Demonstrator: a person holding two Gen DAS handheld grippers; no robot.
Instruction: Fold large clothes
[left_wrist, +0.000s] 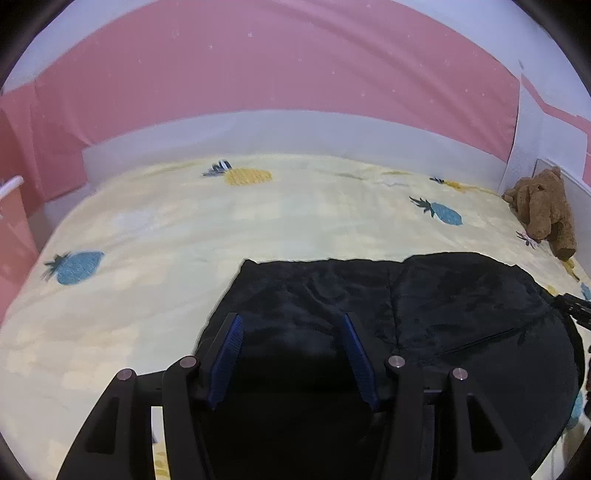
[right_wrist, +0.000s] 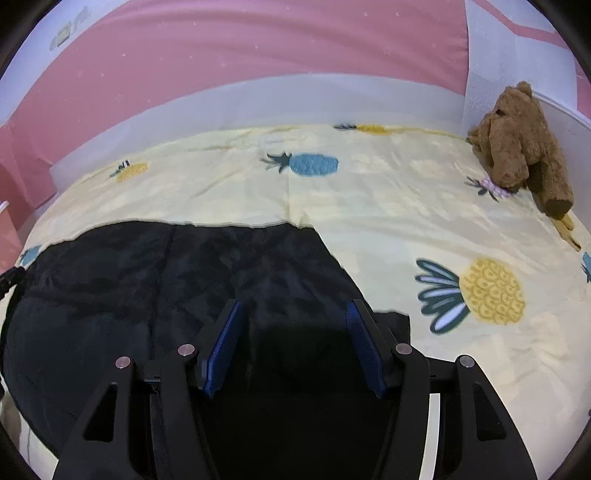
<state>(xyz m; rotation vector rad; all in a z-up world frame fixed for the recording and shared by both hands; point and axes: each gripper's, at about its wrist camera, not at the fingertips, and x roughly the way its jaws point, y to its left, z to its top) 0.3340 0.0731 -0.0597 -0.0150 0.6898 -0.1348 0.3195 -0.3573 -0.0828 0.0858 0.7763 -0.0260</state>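
A large dark navy fleece garment lies spread flat on the bed, and it also shows in the right wrist view. My left gripper is open, its blue-padded fingers hovering over the garment's left part near its left edge. My right gripper is open over the garment's right part, close to its right edge. Neither holds any cloth. The tip of the right gripper shows at the right edge of the left wrist view.
The bed carries a pale yellow sheet with pineapple prints. A brown plush dog sits in the far right corner, also seen in the left wrist view. A white bed rail and pink wall stand behind.
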